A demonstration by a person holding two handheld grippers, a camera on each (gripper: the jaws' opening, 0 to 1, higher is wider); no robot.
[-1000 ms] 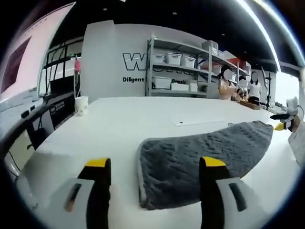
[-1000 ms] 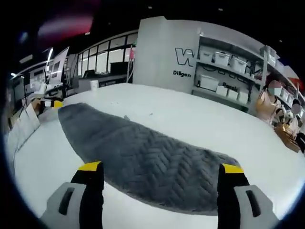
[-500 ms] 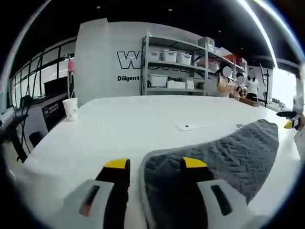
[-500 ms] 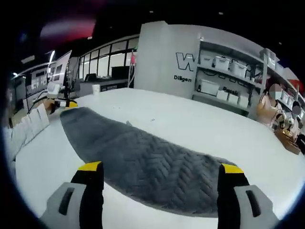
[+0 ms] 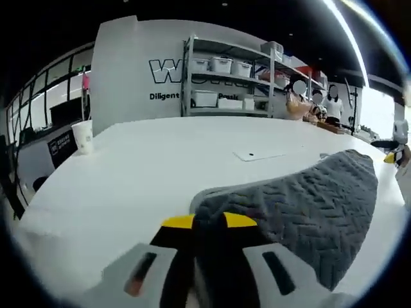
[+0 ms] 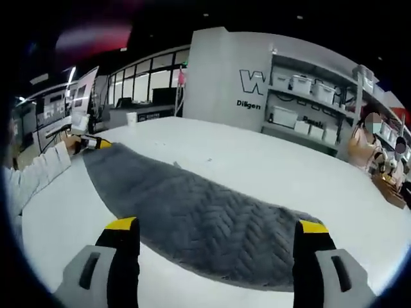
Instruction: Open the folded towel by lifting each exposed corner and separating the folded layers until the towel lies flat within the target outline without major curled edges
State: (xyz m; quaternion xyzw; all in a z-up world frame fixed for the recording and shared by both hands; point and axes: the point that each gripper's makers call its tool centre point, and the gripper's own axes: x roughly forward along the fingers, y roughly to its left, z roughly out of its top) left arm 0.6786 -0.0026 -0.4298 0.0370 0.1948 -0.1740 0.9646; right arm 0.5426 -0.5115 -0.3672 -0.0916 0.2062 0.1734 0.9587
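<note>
We pinch the folded towel's (image 5: 295,199) near end with our left gripper (image 5: 209,221); our right gripper (image 6: 217,226) hangs wide apart. Unfolding is barely begun.

We see bare worktop (image 6: 257,173) on all sides of the grey towel (image 6: 192,218); a paper cup (image 5: 82,136) stands well apart near one edge, and shelves (image 5: 225,86) stand beyond the worktop.
</note>
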